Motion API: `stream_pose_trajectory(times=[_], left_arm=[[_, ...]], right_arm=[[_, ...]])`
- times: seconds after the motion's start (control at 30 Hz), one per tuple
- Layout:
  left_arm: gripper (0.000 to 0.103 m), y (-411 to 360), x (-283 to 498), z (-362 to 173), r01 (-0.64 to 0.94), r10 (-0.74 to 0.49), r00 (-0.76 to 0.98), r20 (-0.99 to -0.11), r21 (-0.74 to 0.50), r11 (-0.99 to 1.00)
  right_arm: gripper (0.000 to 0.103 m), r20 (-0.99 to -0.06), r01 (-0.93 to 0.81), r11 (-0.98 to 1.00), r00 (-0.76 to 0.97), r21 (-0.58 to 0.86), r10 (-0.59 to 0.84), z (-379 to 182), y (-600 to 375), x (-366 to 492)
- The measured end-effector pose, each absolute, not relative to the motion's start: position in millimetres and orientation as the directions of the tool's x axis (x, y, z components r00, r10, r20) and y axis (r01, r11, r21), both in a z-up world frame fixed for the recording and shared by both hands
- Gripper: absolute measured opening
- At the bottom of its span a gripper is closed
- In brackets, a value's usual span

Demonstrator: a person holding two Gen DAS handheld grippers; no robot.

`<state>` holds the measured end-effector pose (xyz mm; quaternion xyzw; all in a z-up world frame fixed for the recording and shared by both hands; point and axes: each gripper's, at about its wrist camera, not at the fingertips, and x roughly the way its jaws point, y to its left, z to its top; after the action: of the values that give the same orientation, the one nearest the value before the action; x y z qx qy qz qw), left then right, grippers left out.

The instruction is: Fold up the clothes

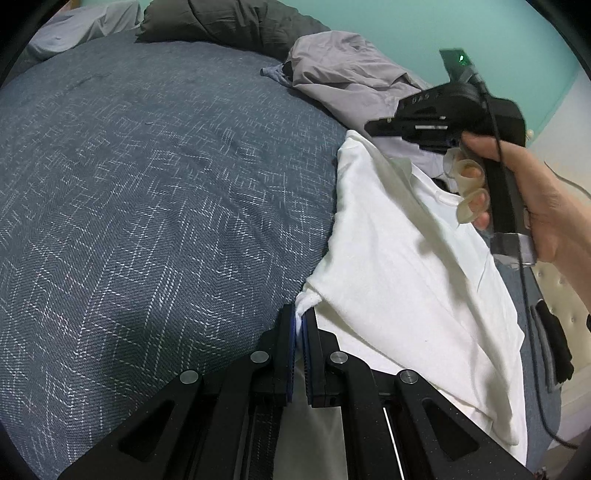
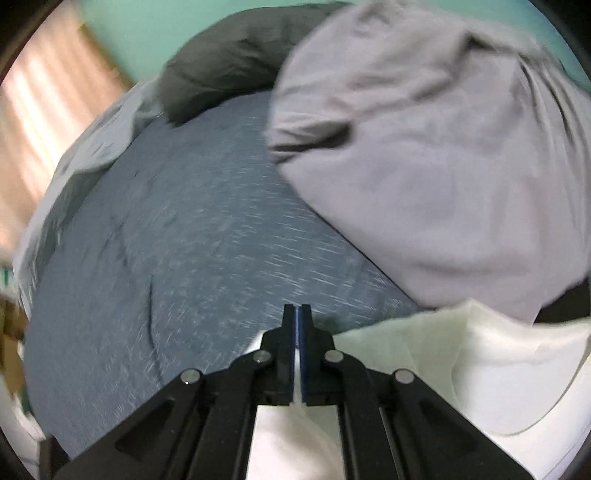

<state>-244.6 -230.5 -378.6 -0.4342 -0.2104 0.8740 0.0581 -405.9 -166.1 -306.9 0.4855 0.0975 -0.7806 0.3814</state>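
Left gripper [image 1: 300,317] pinches white shirt [image 1: 406,266] corner, right gripper [image 2: 297,314] clamps shirt too; held spread over bed [image 1: 147,184] for folding.

This is looking like a bedroom in a home. A wide bed [image 1: 147,184] is lying under a blue-grey woven cover, with a dark grey pillow [image 1: 229,22] sitting at its far end against a mint-green wall [image 1: 443,22]. Loose clothes, a grey garment [image 2: 424,166] and a white shirt [image 1: 406,258], are lying on the bedding.
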Motion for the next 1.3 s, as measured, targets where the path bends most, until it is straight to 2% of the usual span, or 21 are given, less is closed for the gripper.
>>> stream_pose_trajectory(times=[0.03, 0.07, 0.1, 0.23, 0.27, 0.3, 0.33, 0.7, 0.87, 0.9, 1.0, 1.1, 1.13, 1.17, 1.2, 1.3], left_arm=[[0.004, -230, -247, -379, 0.078, 0.286, -0.615, -0.735, -0.417, -0.905], [0.004, -228, -249, -379, 0.077, 0.286, -0.614, -0.735, -0.417, -0.906], [0.004, -224, -247, -376, 0.078, 0.285, -0.614, -0.736, -0.416, -0.906], [0.004, -222, -247, -376, 0.077, 0.286, -0.614, -0.736, -0.417, -0.906], [0.004, -222, -248, -376, 0.077, 0.288, -0.614, -0.735, -0.418, -0.905], [0.004, -222, -248, -376, 0.076, 0.289, -0.614, -0.734, -0.42, -0.904], [0.004, -222, -247, -376, 0.075, 0.29, -0.614, -0.734, -0.419, -0.905], [0.004, -221, -252, -380, 0.074, 0.295, -0.615, -0.731, -0.426, -0.901], [0.004, -221, -254, -382, 0.075, 0.297, -0.615, -0.731, -0.429, -0.9], [0.004, -221, -255, -382, 0.076, 0.297, -0.615, -0.731, -0.429, -0.9], [0.004, -219, -255, -381, 0.075, 0.296, -0.615, -0.731, -0.428, -0.901], [0.004, -217, -253, -380, 0.077, 0.297, -0.614, -0.731, -0.43, -0.9], [0.004, -217, -254, -379, 0.077, 0.296, -0.614, -0.731, -0.429, -0.9], [0.004, -216, -254, -378, 0.077, 0.296, -0.614, -0.731, -0.429, -0.9], [0.004, -216, -254, -378, 0.076, 0.296, -0.615, -0.731, -0.428, -0.9], [0.004, -219, -252, -377, 0.077, 0.3, -0.615, -0.729, -0.434, -0.897]], right_arm=[[0.013, -0.842, 0.713, -0.676, -0.236, 0.188, -0.484, -308, -172, -402], [0.024, -0.852, 0.735, -0.66, -0.236, 0.159, -0.468, -309, -179, -398], [0.027, -0.863, 0.754, -0.644, -0.237, 0.127, -0.447, -311, -185, -394], [0.027, -0.897, 0.799, -0.602, -0.268, -0.003, -0.351, -321, -199, -385], [0.025, -0.902, 0.799, -0.601, -0.284, -0.035, -0.325, -323, -199, -385], [0.01, -0.901, 0.79, -0.612, -0.292, -0.039, -0.32, -323, -197, -387], [0.004, -0.897, 0.775, -0.632, -0.294, -0.022, -0.33, -322, -194, -391], [0.0, -0.846, 0.603, -0.777, -0.307, 0.182, -0.436, -304, -155, -436], [0.001, -0.836, 0.675, -0.709, -0.258, 0.203, -0.484, -296, -159, -425], [0.004, -0.837, 0.698, -0.686, -0.239, 0.204, -0.492, -295, -162, -420], [0.033, -0.862, 0.74, -0.658, -0.238, 0.137, -0.447, -296, -171, -412], [0.033, -0.878, 0.764, -0.633, -0.209, 0.129, -0.43, -301, -173, -404], [0.03, -0.883, 0.764, -0.632, -0.203, 0.128, -0.424, -304, -174, -401], [0.022, -0.887, 0.761, -0.636, -0.195, 0.132, -0.417, -308, -174, -399], [0.004, -0.89, 0.755, -0.642, -0.192, 0.136, -0.414, -311, -174, -399], [0.002, -0.885, 0.732, -0.661, -0.187, 0.163, -0.426, -316, -170, -401]])
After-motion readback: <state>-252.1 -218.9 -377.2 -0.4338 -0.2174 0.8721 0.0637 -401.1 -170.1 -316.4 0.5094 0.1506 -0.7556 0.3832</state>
